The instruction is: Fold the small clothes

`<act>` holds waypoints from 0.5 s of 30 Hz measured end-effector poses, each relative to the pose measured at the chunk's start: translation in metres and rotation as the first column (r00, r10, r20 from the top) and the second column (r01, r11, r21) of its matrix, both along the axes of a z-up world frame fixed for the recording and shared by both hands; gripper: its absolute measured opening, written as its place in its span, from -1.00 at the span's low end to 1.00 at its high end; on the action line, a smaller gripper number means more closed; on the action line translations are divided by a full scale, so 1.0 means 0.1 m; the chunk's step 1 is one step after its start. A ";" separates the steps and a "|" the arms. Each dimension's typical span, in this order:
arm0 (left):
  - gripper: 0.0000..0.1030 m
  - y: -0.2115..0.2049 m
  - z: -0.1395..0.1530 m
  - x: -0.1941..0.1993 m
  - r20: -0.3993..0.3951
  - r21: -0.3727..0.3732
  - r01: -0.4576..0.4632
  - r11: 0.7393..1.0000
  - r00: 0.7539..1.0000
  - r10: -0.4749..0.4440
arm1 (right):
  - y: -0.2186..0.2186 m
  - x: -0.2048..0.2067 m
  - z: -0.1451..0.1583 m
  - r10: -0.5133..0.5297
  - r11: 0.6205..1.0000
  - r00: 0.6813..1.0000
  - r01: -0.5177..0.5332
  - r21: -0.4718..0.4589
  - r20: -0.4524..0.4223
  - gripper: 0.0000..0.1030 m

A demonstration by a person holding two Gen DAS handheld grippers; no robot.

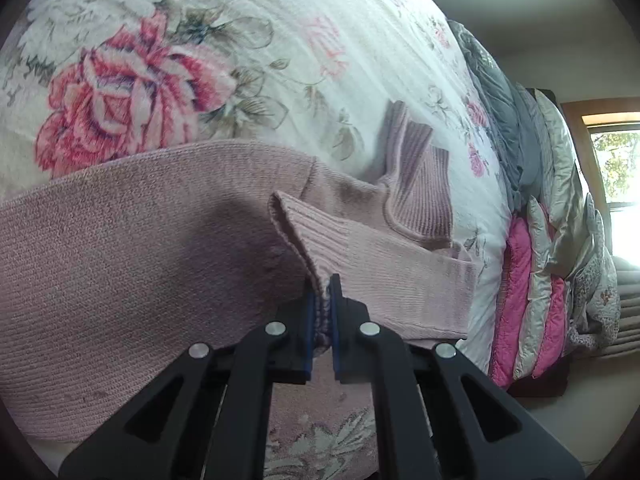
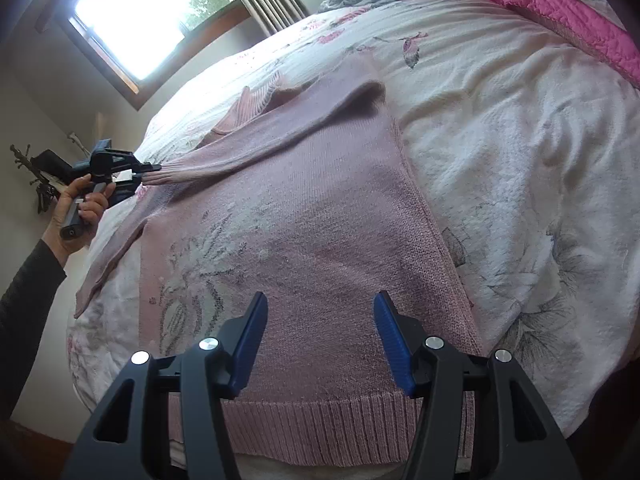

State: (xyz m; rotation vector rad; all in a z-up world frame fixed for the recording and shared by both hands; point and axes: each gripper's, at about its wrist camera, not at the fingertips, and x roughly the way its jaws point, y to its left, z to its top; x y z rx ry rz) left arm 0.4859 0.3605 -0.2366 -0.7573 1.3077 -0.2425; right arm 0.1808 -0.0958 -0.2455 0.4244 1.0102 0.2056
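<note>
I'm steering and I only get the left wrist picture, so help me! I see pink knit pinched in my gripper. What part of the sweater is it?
Observer: It's the ribbed cuff of one sleeve, pulled across the sweater toward the left gripper.
Operator: What's my other gripper doing?
Observer: The right gripper is open, holding nothing, above the sweater near its ribbed hem.
Operator: Where's the other sleeve?
Observer: The other sleeve lies slanting down the left side of the sweater on the floral bedspread.
Operator: Is there a picture on the sweater?
Observer: Yes, a pale flower design on the body.
</note>
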 end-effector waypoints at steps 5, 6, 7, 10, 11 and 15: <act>-0.85 0.05 -0.25 -0.02 -0.048 0.070 -0.003 0.998 0.999 0.006 | 0.04 0.03 0.01 0.006 1.000 1.000 -0.006 -0.001 0.003 0.10; -0.81 0.08 -0.23 -0.04 -0.036 0.099 -0.025 0.995 0.999 0.029 | 0.05 0.03 0.01 0.007 1.000 1.000 -0.007 0.000 0.003 0.10; -0.72 0.12 -0.15 -0.07 -0.007 0.124 -0.060 0.990 0.998 0.061 | 0.05 0.03 0.01 0.006 1.000 1.000 -0.006 0.002 0.001 0.10; -0.29 0.14 0.20 -0.20 0.124 0.174 -0.136 0.975 0.986 0.115 | 0.05 0.03 0.00 0.009 1.000 1.000 -0.009 0.006 -0.001 0.10; -0.25 0.07 0.29 -0.22 0.156 0.155 -0.122 0.980 0.983 0.098 | 0.06 0.03 0.00 0.011 1.000 1.000 -0.011 0.008 -0.003 0.10; -0.25 -0.30 0.23 -0.17 0.143 0.034 0.020 0.999 0.989 -0.025 | 0.11 0.03 -0.04 0.016 0.999 1.000 -0.016 0.028 -0.012 0.10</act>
